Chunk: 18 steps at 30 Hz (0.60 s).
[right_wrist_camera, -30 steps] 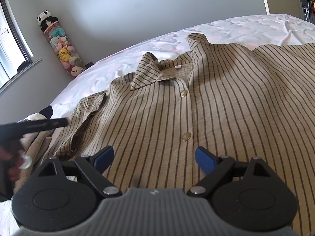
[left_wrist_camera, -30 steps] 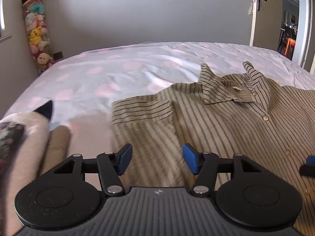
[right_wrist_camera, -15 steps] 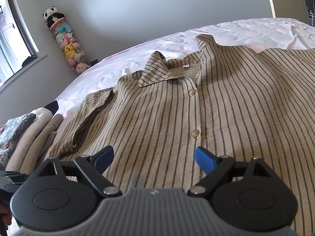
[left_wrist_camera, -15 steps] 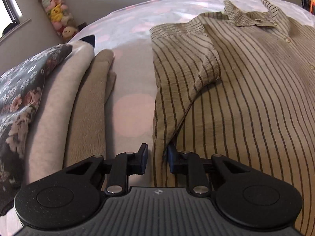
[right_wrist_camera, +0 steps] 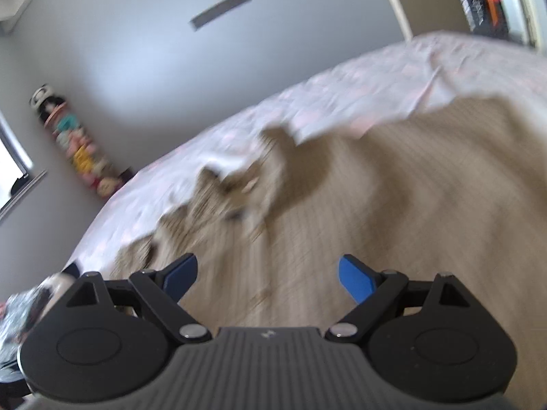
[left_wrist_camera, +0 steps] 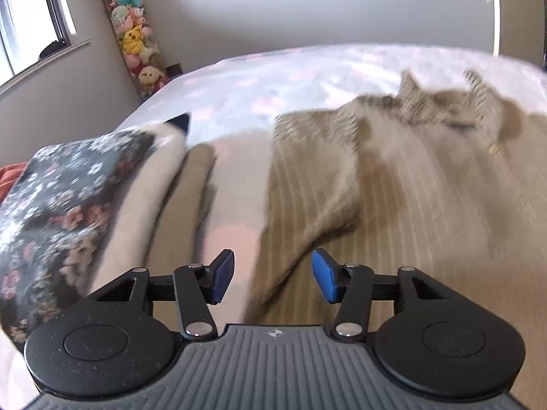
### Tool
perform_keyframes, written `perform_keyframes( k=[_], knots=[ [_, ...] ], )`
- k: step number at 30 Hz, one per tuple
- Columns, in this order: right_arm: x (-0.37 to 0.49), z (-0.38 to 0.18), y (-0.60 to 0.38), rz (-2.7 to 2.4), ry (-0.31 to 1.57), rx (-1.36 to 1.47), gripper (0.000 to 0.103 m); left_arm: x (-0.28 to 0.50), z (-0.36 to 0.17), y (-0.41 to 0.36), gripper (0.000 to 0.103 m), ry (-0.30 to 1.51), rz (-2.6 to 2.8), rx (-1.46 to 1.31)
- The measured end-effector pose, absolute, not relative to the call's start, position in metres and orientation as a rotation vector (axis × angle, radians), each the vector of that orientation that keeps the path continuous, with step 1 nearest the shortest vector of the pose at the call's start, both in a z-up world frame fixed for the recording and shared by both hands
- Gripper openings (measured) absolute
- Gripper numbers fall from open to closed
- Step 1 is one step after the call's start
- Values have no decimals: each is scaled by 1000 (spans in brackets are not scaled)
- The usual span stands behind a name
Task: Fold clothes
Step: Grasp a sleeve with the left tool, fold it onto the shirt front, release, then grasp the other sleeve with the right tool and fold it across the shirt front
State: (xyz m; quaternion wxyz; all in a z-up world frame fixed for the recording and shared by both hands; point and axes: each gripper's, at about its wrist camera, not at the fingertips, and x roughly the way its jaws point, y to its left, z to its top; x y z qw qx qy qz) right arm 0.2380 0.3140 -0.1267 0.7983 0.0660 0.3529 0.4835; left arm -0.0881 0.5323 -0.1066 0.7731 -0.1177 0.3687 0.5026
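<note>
Tan striped cloth fills the right half of the left wrist view: the shirt (left_wrist_camera: pixel 427 205) lies spread on the bed (left_wrist_camera: pixel 273 78), its collar at the far end and its near left edge running down between the blue pads of the left gripper (left_wrist_camera: pixel 272 275). Those jaws have just been opening; they stand apart, and the pads do not press the fabric, so the shirt edge lies loose between them. Left of the shirt, across a strip of bare pink-spotted sheet, sits a stack of folded clothes (left_wrist_camera: pixel 143 212), with a dark floral piece (left_wrist_camera: pixel 65 184) on top. In the far corner by the window stands a tall column of soft toys (left_wrist_camera: pixel 133 34).

In the right wrist view everything is smeared by motion. The right gripper (right_wrist_camera: pixel 269 278) hangs over the shirt's front with its jaws wide and nothing between the pads. The shirt (right_wrist_camera: pixel 393 205) covers most of the bed (right_wrist_camera: pixel 342 85) below it, the collar a blur near the middle. The toys (right_wrist_camera: pixel 78 150) show at the left wall, and the floral piece (right_wrist_camera: pixel 20 311) peeks in at the lower left edge.
</note>
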Motion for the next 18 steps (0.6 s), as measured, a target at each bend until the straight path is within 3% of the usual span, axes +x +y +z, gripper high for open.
perform_keyframes(
  k=[3,10,18],
  knots=[
    [293,-110,289,972,726,120,89,-73,-109,527,49,794,1050,-250],
    [436,-125,226,798,774,120,61,-42,-124,522,49,858,1002,-207],
    [534,-193,202,692,961,256,61,-22,-138,529,49,906,1000,-214]
  ],
)
